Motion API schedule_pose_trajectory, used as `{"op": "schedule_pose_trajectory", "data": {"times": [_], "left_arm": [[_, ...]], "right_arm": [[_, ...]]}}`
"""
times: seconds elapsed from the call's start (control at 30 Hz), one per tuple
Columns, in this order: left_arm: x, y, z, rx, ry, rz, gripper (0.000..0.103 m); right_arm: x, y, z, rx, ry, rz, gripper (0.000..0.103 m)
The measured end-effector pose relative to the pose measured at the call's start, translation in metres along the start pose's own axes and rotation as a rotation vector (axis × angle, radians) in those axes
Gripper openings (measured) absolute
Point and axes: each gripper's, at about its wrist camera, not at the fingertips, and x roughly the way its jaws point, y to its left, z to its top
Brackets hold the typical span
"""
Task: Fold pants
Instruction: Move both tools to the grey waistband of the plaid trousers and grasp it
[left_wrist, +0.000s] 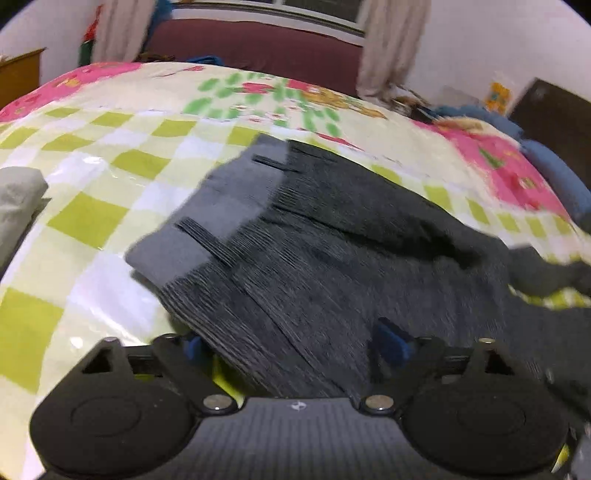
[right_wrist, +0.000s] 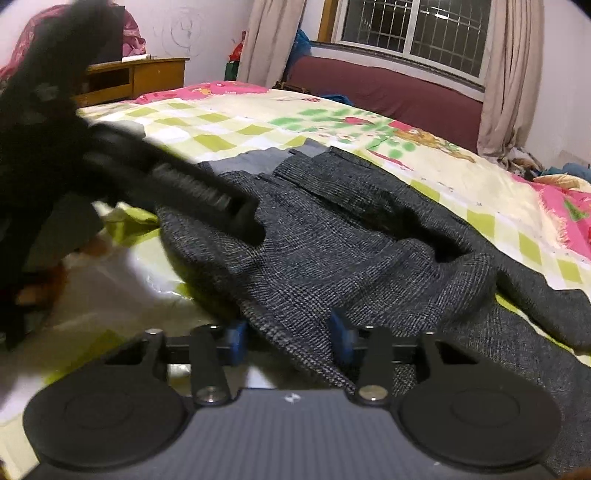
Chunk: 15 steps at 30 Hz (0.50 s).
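Dark grey woven pants lie rumpled on the checked bed cover, their lighter grey waistband lining turned up at the far left end. My left gripper is low over the near edge of the waist, its jaws wide apart with cloth lying between the blue pads. In the right wrist view the pants spread to the right. My right gripper straddles a raised fold of the near edge, and I see no firm pinch. The left gripper shows there as a blurred black shape over the waist.
A grey folded cloth lies at the bed's left edge. Blue cloth is heaped at the right side. Beyond the bed stand a wooden desk, a maroon bench under the window and curtains.
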Motion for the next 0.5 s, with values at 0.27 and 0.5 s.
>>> {"op": "schedule_pose_trajectory", "data": {"times": [0.27, 0.5], "left_arm": [[0.017, 0.017, 0.017, -0.062, -0.017, 0.073, 0.053], [-0.009, 0.036, 0.006, -0.103, -0.012, 0.023, 0.037]], "right_arm": [[0.018, -0.001, 0.005, 0.021, 0.002, -0.033, 0.048], [0.007, 0.010, 0.009, 0.035, 0.026, 0.025, 0.012]]}}
